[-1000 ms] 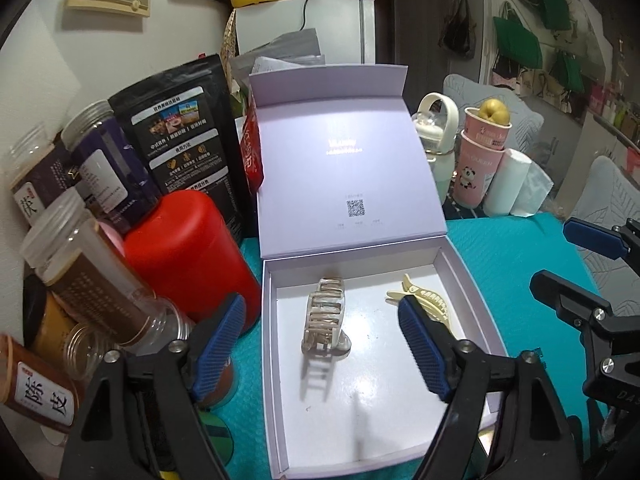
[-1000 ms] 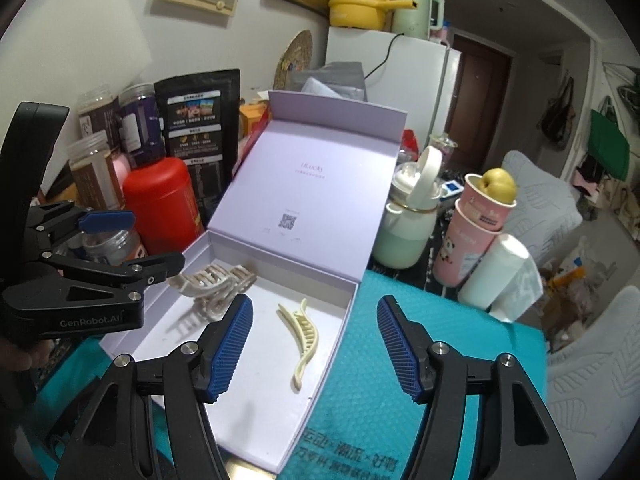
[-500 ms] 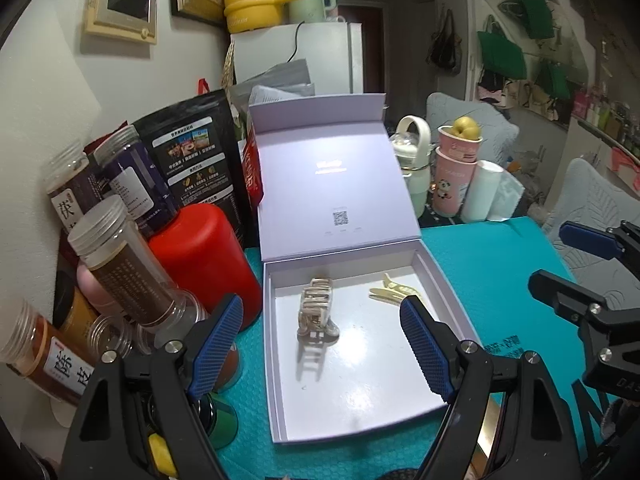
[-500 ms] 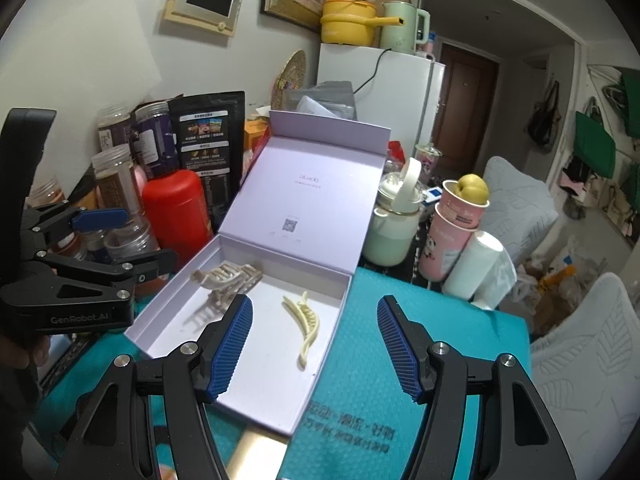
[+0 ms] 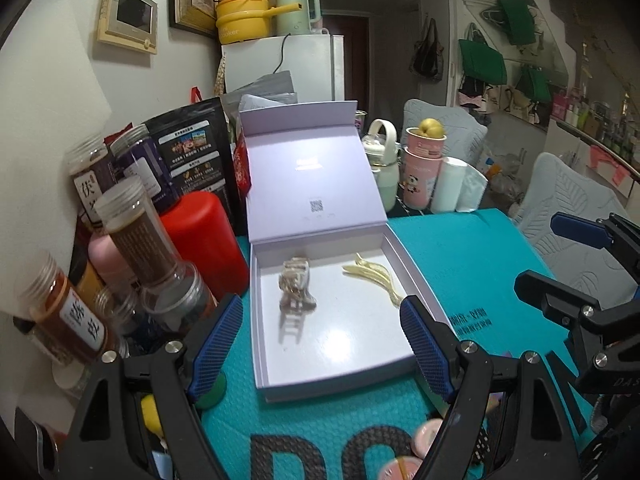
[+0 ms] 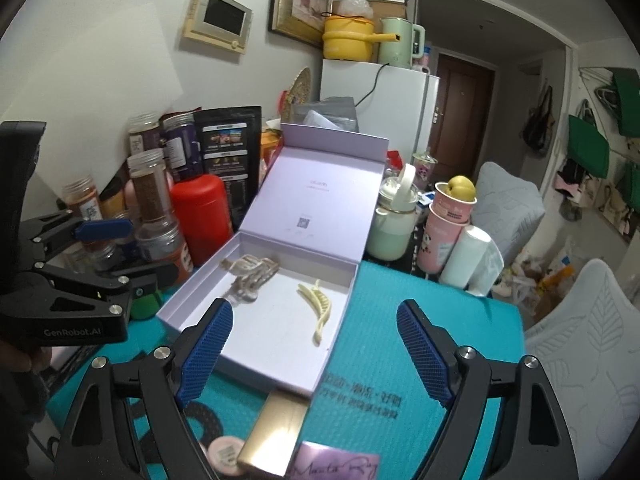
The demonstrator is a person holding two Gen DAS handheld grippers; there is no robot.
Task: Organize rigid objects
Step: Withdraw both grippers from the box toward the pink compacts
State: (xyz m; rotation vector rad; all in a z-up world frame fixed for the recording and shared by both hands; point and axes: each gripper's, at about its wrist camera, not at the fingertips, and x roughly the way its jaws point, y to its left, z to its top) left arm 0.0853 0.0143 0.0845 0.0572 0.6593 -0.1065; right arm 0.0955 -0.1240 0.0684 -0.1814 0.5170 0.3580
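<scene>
Both tongs are hanging back from the box, which is sitting lid-up on the teal desk near its back left corner, beside the jars. The left tongs are standing released with nothing between them; the right tongs have just been opening and are likewise gripping nothing. Inside the box two hair clips are lying apart: a claw clip toward its left wall and a cream clip toward its right wall. So the step in hand looks like the pause between placements, with the next piece to be fetched.

Along the desk's near edge a gold case, a pink round thing and a lilac card are waiting; they are blurred, so what exactly they are is hard to tell. The next move probably calls for one tongs dropping toward that near edge, straddling one piece squarely and clamping before lifting it toward the box's bare front half.
</scene>
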